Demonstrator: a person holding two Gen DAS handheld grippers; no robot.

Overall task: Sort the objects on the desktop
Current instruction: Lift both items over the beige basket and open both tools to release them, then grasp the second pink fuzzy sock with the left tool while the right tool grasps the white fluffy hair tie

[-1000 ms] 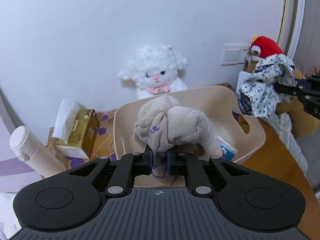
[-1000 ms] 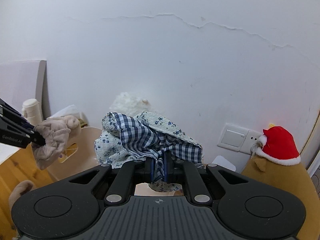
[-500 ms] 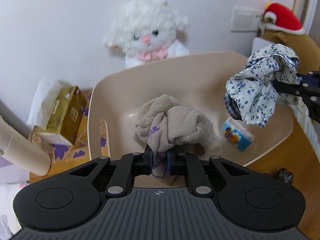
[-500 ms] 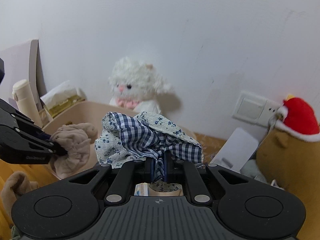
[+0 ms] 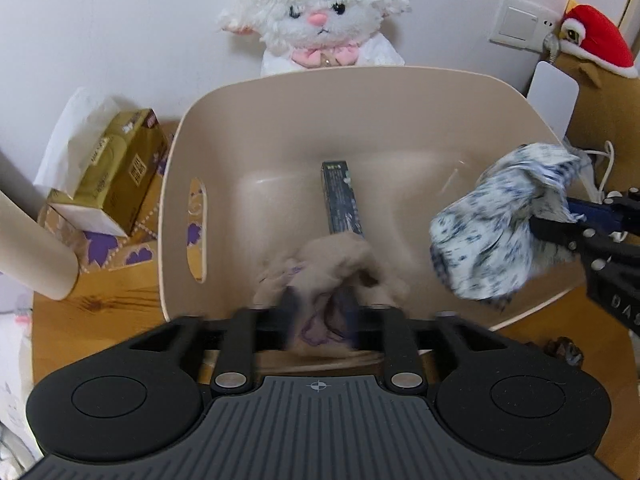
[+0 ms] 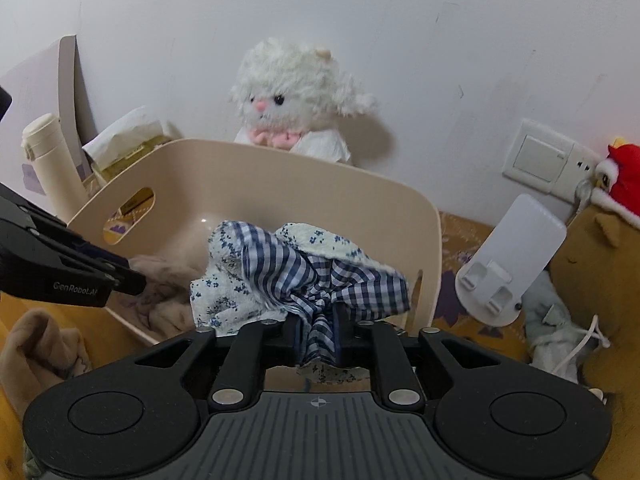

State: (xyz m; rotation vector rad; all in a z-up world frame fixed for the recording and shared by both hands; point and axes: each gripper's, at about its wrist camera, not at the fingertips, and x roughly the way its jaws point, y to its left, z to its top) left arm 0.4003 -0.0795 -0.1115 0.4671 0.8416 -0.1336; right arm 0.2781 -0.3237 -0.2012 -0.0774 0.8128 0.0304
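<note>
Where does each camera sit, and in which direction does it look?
Left wrist: on the left gripper, looking down into the bin; its fingers frame the beige cloth, and the right gripper enters at the right.
Right wrist: on the right gripper, looking level at the bin and the wall; it grips the blue cloth.
Both show the bin, both cloths and the lamb.

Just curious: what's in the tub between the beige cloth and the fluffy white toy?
A dark slim box lies on the tub floor between the beige cloth and the white toy; the left view shows it.
</note>
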